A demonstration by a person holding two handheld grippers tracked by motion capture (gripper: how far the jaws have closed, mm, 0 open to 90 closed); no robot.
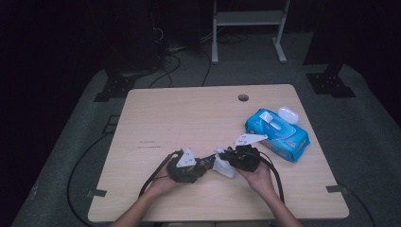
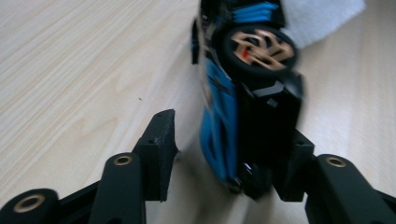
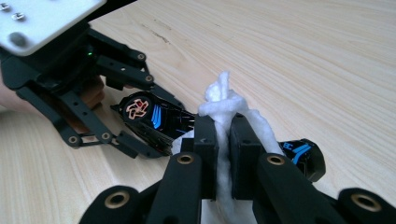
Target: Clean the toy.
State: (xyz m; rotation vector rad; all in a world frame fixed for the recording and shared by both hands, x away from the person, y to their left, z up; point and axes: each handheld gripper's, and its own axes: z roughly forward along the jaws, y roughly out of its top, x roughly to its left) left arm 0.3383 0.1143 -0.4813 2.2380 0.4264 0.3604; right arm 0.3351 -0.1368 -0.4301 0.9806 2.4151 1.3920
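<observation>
Lying sideways, blue-black toy car (image 2: 233, 116), gold wheel, white wipe (image 3: 224, 121) alongside

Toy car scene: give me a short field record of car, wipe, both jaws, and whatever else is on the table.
toy car: black and blue, tipped on its side on the table, a gold-spoked wheel facing the left gripper view
left gripper: jaws open around the car's end, a gap at one pad
right gripper: jaws shut on the white wipe
white wipe: bunched, beside the car
wipes pack: blue, lid open, right side of table
white case: small, behind the pack
table: light wood
</observation>
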